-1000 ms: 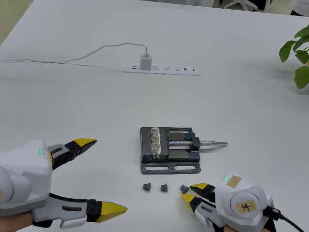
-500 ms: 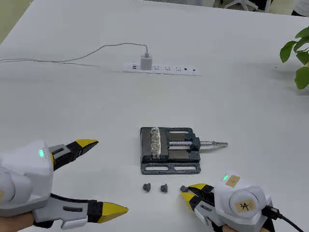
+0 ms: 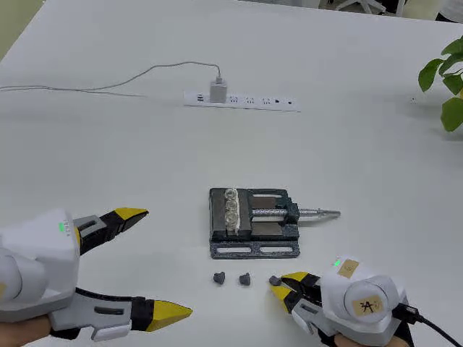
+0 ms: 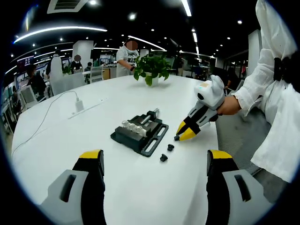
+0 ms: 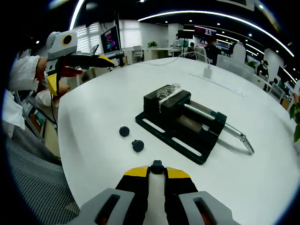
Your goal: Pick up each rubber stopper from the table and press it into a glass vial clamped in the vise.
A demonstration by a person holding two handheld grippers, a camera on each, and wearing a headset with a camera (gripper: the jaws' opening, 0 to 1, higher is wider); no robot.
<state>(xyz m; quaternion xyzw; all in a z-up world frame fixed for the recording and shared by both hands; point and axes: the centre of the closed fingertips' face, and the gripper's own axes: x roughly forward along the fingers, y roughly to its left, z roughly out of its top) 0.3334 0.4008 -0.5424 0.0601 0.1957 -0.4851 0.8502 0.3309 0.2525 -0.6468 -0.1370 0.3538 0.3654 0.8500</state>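
the right gripper (image 3: pixel 281 287) is pressed onto 1 rubber stopper (image 3: pixel 275 280), pinched at its yellow tips low over the worktop (image 3: pixel 108 144) (whether it touches the surface cannot be told). the glass vials (image 3: pixel 231 210) stand in a row in the vise (image 3: pixel 271 250), forward and left of that gripper, the row running away from the person. a loose stopper (image 3: pixel 244 278) and a further stopper (image 3: pixel 218 277) lie left of the held one. the left gripper (image 3: pixel 159 262) is spread wide, well apart at far left. the right gripper is nearer, so the carry likely runs forward-left, then down.
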